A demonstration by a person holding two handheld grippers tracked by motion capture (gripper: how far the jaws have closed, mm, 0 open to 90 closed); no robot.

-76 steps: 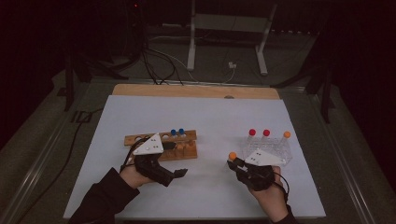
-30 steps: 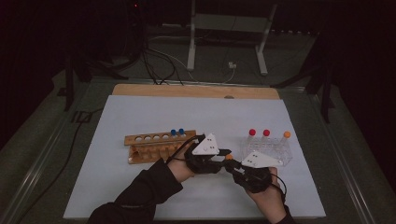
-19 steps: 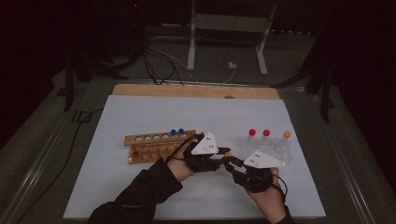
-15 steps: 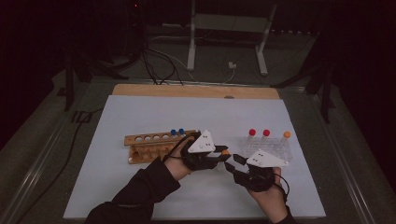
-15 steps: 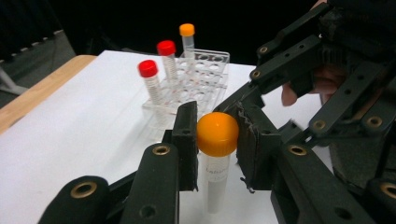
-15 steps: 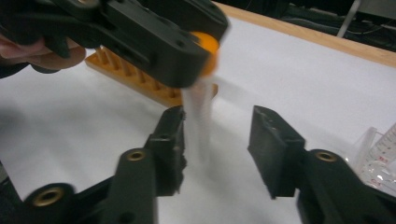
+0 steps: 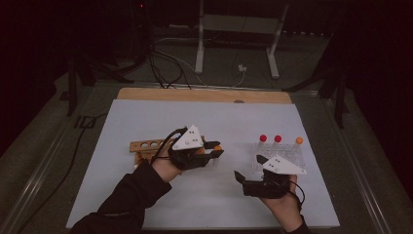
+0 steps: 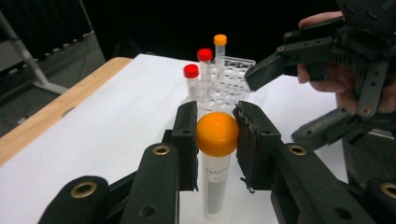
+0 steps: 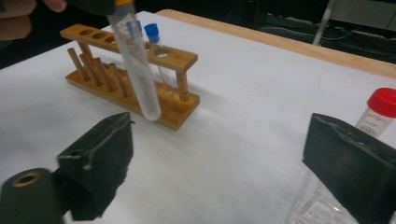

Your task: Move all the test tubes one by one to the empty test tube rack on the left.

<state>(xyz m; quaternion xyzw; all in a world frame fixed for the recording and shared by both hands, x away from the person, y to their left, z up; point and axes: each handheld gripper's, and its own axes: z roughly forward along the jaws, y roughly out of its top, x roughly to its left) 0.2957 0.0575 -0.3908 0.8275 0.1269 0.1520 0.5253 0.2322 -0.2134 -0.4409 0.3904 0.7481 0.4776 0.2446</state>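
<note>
Holding: left gripper [image 8: 217, 140], fingers [image 8: 187, 140] clamped on the cap of an orange-capped tube [image 8: 215, 158], upright above the worktop [image 7: 146, 122].
Tube position: between wooden rack [image 9: 126, 74] and clear plastic rack [image 7: 280, 156].
Right gripper [image 7: 246, 179]: fingers wide apart, holding nothing, near the clear rack.
Wooden rack: blue-capped tubes [image 9: 152, 35].

Left hand-held gripper [image 8: 217, 140] clamped (right [image 9: 224, 177] agape)
</note>
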